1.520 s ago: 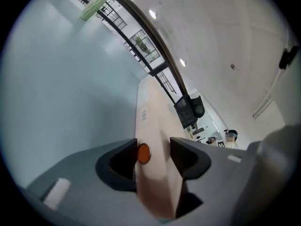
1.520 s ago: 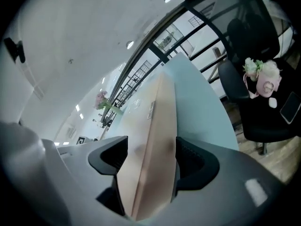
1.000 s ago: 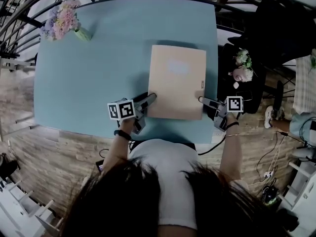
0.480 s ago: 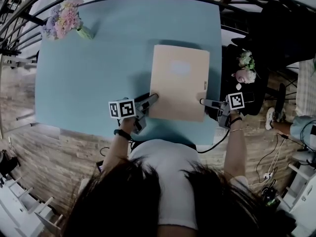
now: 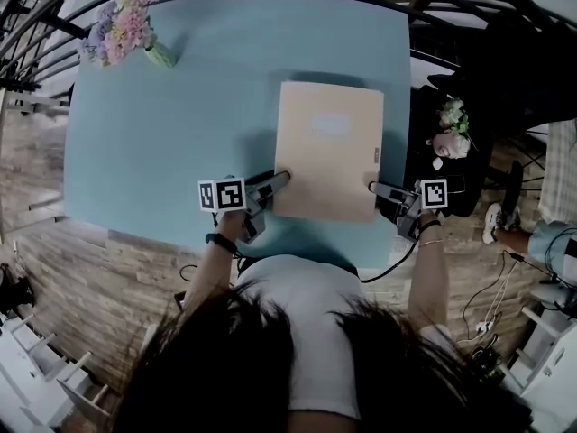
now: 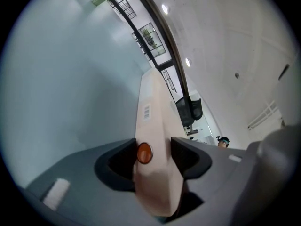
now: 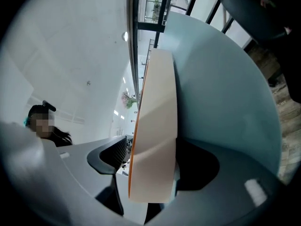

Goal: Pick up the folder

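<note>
A thick beige folder point(image 5: 329, 147) lies flat on the pale blue table point(image 5: 171, 115), near its front right corner. My left gripper point(image 5: 281, 178) is at the folder's near left edge. In the left gripper view the folder point(image 6: 153, 102) fills the gap between the jaws of that gripper point(image 6: 154, 152), which are opening; an orange stud point(image 6: 144, 153) shows beside one pad. My right gripper point(image 5: 371, 186) is at the near right edge. In the right gripper view the folder point(image 7: 160, 98) stands between the jaws of that gripper point(image 7: 150, 159), with a slit beside one pad.
A bunch of pastel flowers point(image 5: 119, 31) lies at the table's far left corner. More flowers point(image 5: 448, 126) sit on dark furniture just past the table's right edge. A person point(image 5: 557, 179) sits at the far right. Cables run over the wooden floor.
Both grippers stay at the folder's near edges and the folder has not shifted on the table; only the camera's view has drifted slightly.
</note>
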Demonstrator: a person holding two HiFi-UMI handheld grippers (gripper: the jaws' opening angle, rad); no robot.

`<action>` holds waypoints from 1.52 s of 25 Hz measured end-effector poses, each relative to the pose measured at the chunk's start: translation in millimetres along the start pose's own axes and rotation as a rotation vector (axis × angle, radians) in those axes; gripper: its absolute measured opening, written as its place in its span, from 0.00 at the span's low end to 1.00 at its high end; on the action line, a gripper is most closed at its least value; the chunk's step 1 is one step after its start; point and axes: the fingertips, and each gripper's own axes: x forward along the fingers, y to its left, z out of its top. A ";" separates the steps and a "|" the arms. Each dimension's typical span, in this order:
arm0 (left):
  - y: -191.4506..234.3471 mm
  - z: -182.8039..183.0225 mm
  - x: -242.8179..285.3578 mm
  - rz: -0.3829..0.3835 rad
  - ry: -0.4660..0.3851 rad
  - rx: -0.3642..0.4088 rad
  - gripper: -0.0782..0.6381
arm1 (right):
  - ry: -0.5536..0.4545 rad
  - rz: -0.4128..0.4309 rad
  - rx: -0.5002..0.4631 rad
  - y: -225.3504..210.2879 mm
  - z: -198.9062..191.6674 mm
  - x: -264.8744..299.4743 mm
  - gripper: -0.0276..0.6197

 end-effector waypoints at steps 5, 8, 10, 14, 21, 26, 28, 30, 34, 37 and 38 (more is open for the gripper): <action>0.7 -0.4 0.4 -0.008 0.014 0.001 0.50 | 0.034 0.068 0.122 -3.2 2.2 9.2 0.53; -0.1 -0.1 1.8 -0.018 0.026 0.004 0.50 | 0.113 0.115 0.097 9.6 -7.1 48.6 0.53; 0.0 0.9 0.5 -0.021 0.009 -0.006 0.51 | 0.139 0.092 0.078 12.2 -8.9 63.6 0.53; 0.0 2.2 -1.3 -0.019 -0.007 -0.009 0.51 | 0.134 0.093 0.074 13.3 -7.2 65.8 0.53; 0.0 3.6 -4.4 -0.030 -0.023 -0.019 0.51 | 0.098 0.076 0.058 12.4 -10.7 66.2 0.52; -1.1 7.7 -8.2 -0.043 -0.067 -0.026 0.52 | 0.075 0.081 0.039 13.3 -12.8 67.4 0.50; -1.6 9.7 -9.0 -0.057 -0.084 -0.038 0.52 | 0.069 0.079 0.029 13.3 -12.9 67.7 0.50; -1.9 10.8 -9.7 -0.063 -0.096 -0.045 0.52 | 0.064 0.077 0.025 14.7 -13.3 68.4 0.50; -3.2 12.6 -11.1 -0.063 -0.108 -0.041 0.52 | 0.058 0.069 0.032 18.9 -13.6 69.6 0.50; -4.8 15.4 -12.1 -0.065 -0.122 -0.040 0.52 | 0.045 0.070 0.050 21.8 -12.6 70.5 0.51; -5.1 16.7 -12.8 -0.067 -0.129 -0.041 0.52 | 0.040 0.075 0.049 23.7 -12.6 71.5 0.51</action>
